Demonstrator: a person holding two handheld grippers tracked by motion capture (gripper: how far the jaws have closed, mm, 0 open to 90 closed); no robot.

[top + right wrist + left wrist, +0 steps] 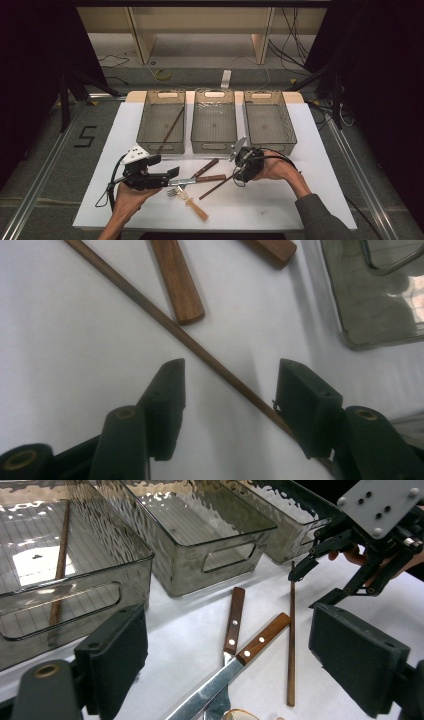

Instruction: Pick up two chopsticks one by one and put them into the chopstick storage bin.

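Right claw (239, 170) sits low over the white surface (310, 200), jaws partly apart and straddling the thin dark wooden chopstick (200, 347); in the right gripper view the stick runs diagonally between the two black pads (167, 405), nearer the right-hand pad and possibly just brushing it, though neither pad presses it. Read as a pick being set up: the jaws are placed across the stick's shaft near its far end, so that closing them would pinch it sideways. On the high view the chopstick (218, 184) lies flat at about 8 o'clock from the right claw, just beside two wooden-handled table knives (206, 170) and a steel fork with a pale handle (187, 199), loosely heaped at the surface centre. Left claw (172, 176) is wide open and holds nothing; it hangs level at 9 o'clock of the heap, pointed at the knives, likely waiting its turn. Three smoky transparent plastic bins (214, 127) stand in a row at 12 o'clock. The left bin (161, 125) already holds a second thin wooden chopstick (170, 131) lying diagonally on its floor, so the stick on the surface probably belongs there too. Risk: the stick is thin and flat against the surface, and could roll out of a shallow pinch.
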